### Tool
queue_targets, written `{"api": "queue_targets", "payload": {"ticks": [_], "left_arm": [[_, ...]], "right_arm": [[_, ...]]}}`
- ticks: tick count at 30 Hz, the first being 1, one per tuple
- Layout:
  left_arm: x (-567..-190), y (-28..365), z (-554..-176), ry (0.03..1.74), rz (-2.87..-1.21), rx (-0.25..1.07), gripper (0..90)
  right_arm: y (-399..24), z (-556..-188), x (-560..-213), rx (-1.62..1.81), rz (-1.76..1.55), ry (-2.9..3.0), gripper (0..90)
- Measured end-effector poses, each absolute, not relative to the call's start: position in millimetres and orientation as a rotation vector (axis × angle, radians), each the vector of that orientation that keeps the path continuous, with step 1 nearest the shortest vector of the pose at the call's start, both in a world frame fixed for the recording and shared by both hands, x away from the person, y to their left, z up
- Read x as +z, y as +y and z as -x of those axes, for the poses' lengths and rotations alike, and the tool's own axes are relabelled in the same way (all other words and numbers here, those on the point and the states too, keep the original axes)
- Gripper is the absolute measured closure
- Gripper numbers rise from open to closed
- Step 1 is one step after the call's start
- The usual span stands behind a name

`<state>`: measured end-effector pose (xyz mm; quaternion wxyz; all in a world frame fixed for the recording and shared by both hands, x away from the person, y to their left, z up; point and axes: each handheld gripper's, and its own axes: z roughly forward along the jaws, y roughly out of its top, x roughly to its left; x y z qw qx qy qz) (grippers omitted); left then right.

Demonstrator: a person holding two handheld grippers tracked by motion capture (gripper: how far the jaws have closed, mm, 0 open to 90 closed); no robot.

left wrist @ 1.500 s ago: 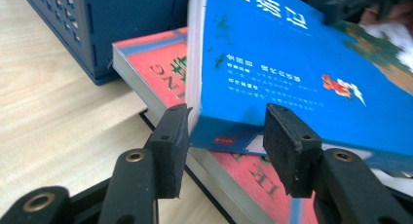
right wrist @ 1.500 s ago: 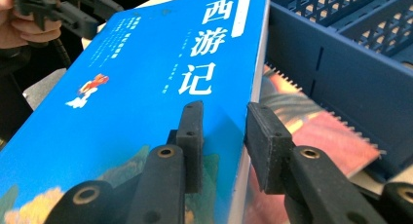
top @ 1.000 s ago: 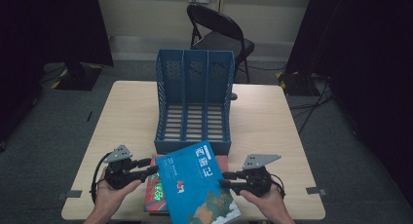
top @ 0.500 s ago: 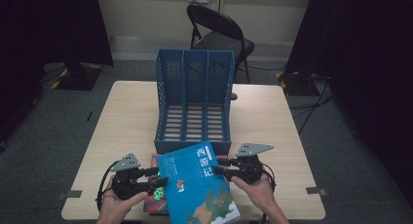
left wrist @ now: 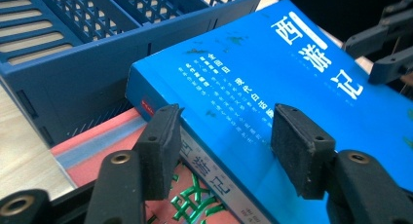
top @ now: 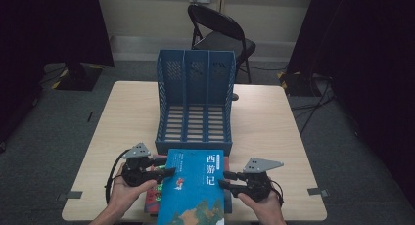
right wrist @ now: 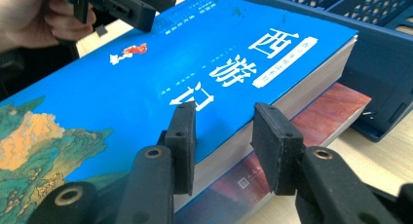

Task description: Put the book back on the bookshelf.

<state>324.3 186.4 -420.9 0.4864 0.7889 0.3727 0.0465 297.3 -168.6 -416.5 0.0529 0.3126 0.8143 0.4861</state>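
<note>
Two grippers flank a thick blue paperback book [top: 195, 188] in the high view; it lies on a red-covered book [top: 152, 203] at the near edge of the pale wooden surface [top: 274, 127], just in front of the blue plastic three-slot file rack [top: 195, 105], whose slots stand empty. The left gripper [top: 169, 171] reaches in at the book's left edge and the right gripper [top: 226, 180] at its right edge. Judged from this, the book is not yet lifted or filed, so gripping, raising and slotting it all remain. In the left gripper view the jaws stand partly open, having just been opening, and they straddle the blue book's [left wrist: 272, 87] spine corner: one pad sits at the spine side above the red book [left wrist: 102, 151], the other over the cover, and neither visibly presses, so the jaws are released. The rack [left wrist: 92, 53] rises just behind. In the right gripper view the jaws have just been opening a little and stand partly apart around the blue book's [right wrist: 160, 83] page edge, one pad on the cover and the other beside the pages above the red book [right wrist: 336, 112]; a gap shows at the lower pad, so this grip too looks not yet clenched.
</note>
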Motion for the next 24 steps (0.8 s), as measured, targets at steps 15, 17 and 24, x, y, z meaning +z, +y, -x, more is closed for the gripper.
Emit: {"api": "queue_targets", "payload": {"ticks": [15, 17, 24], "left_arm": [[-432.3, 191.6, -320.7, 0.880, -1.871, 0.058, 36.4], [-433.8, 191.8, -320.5, 0.866, -1.867, 0.066, 35.1], [-434.6, 190.6, -319.6, 0.866, -1.863, 0.076, 33.3]], "right_arm": [[-149.4, -318.2, -420.6, 1.438, -1.082, 2.385, 29.4], [-149.9, -318.8, -422.7, 1.457, -1.090, 2.374, 29.2], [-146.5, -316.2, -428.3, 1.486, -1.099, 2.358, 21.9]]}}
